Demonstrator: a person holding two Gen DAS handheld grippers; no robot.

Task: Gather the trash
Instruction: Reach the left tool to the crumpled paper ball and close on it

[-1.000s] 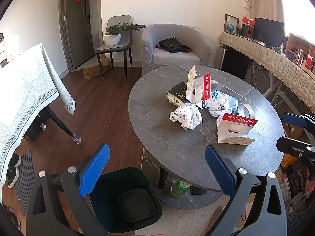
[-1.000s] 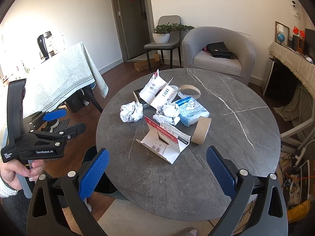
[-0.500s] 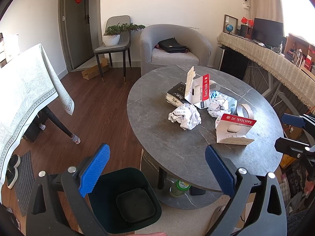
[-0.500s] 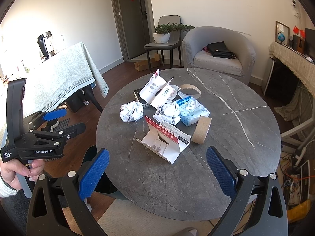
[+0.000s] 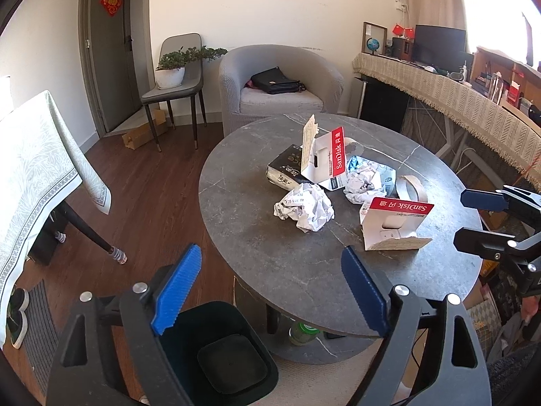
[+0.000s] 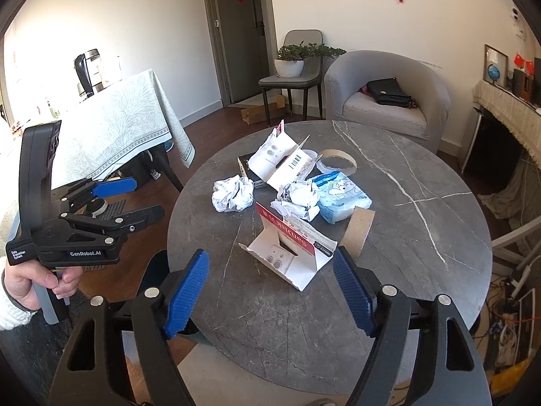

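Round grey stone-look table (image 6: 422,237): ahead of both my grippers, matte, veined. Dark plastic bin (image 5: 216,355): directly beneath my left gripper (image 5: 270,291), on the floor. Torn white-and-red card box (image 6: 290,250): just ahead of my right gripper (image 6: 270,291), the nearer hand, long axis crosswise. Crumpled paper ball (image 6: 233,193): beyond it, leftward, soft. Both grippers: empty, jaws closing.

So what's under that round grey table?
Under the round table a green-capped bottle stands on its lower shelf, beside something dark. The tabletop hides the rest.
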